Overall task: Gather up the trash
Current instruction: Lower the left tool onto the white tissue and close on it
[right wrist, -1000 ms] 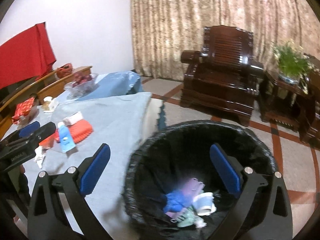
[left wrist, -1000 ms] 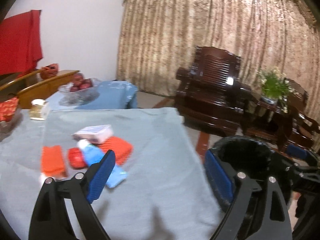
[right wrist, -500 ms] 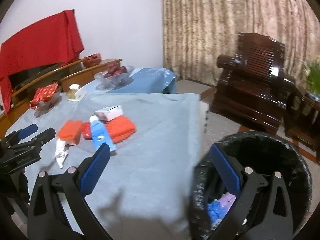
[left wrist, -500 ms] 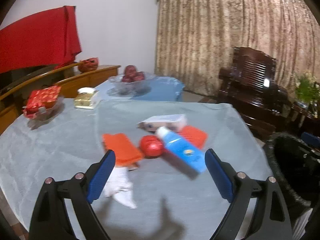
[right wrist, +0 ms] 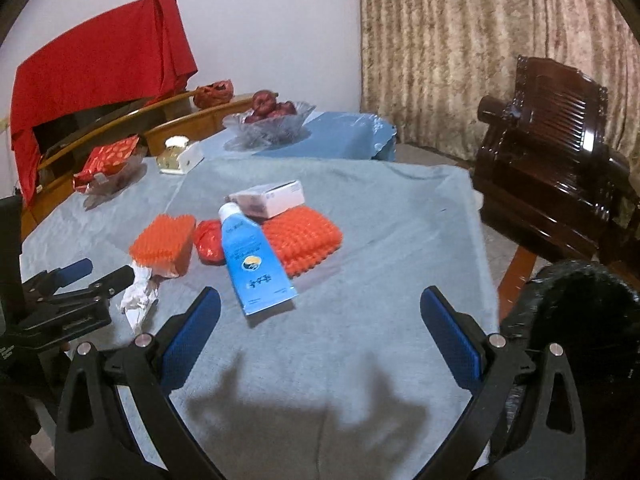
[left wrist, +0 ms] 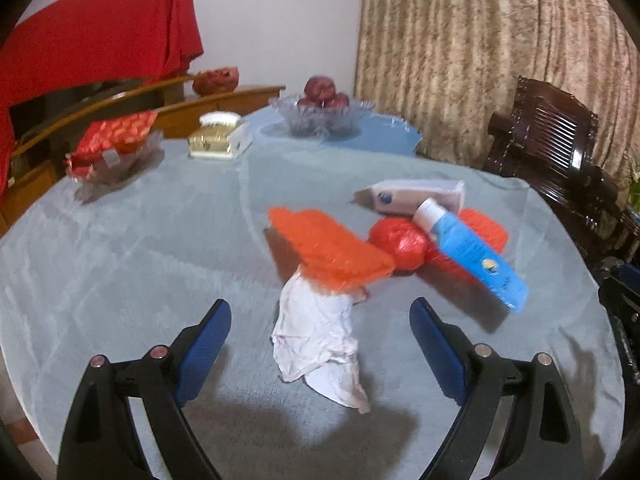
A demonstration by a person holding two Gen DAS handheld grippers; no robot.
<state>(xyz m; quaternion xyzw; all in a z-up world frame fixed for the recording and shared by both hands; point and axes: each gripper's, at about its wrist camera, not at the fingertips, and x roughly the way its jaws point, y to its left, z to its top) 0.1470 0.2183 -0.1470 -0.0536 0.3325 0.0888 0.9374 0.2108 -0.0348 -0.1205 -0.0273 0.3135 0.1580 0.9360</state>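
1. Presently the left gripper (left wrist: 320, 328), black-armed with blue pads, hovers with its jaws spread wide and empty over a grey-blue tablecloth (left wrist: 140, 248).
2. Directly between its fingers lies a crumpled white tissue (left wrist: 316, 332), flat on the cloth and touched by neither pad.
3. The tissue's far end is tucked under a ridged orange plastic tray (left wrist: 328, 250).
4. Beside that tray sits a crumpled red plastic wrapper (left wrist: 400, 242); a blue squeeze tube with a white cap (left wrist: 472, 252) leans across it and over a second orange ridged tray (right wrist: 302, 236).
5. A white cardboard carton (left wrist: 420, 196) lies just behind the tube's cap.
6. The right gripper (right wrist: 320, 328) is likewise parted and holds nothing, facing the tube from the near edge of the table.
7. A round bin lined with a black bag (right wrist: 580, 312) stands off the table's corner on the right.
8. Farther back stands a glass bowl of red fruit (left wrist: 322, 110).
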